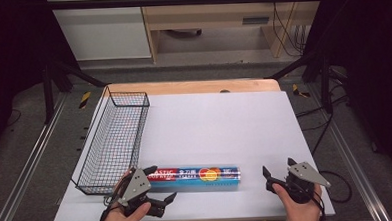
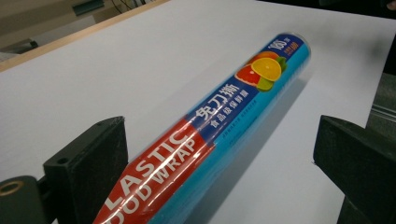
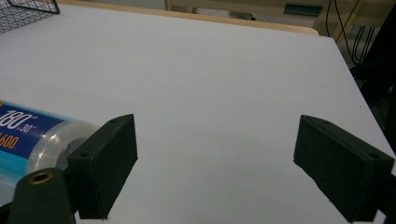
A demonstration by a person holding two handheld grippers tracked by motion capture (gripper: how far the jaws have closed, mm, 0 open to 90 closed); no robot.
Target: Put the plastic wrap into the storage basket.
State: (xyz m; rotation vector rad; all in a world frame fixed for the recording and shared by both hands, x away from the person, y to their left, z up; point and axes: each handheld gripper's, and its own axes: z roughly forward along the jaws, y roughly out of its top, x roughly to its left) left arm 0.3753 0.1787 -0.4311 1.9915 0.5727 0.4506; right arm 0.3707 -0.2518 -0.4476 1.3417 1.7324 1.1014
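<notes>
My left claw (image 1: 159, 184) is spread wide around the near end of a plastic wrap roll (image 1: 197, 175), its jaws on either side without touching it. The roll lies flat on the white surface (image 1: 219, 124), stretching away toward my right claw (image 1: 276, 173), which is also released and sits just beyond the roll's far end. A wire basket (image 1: 116, 139) stands beside my left claw.
</notes>
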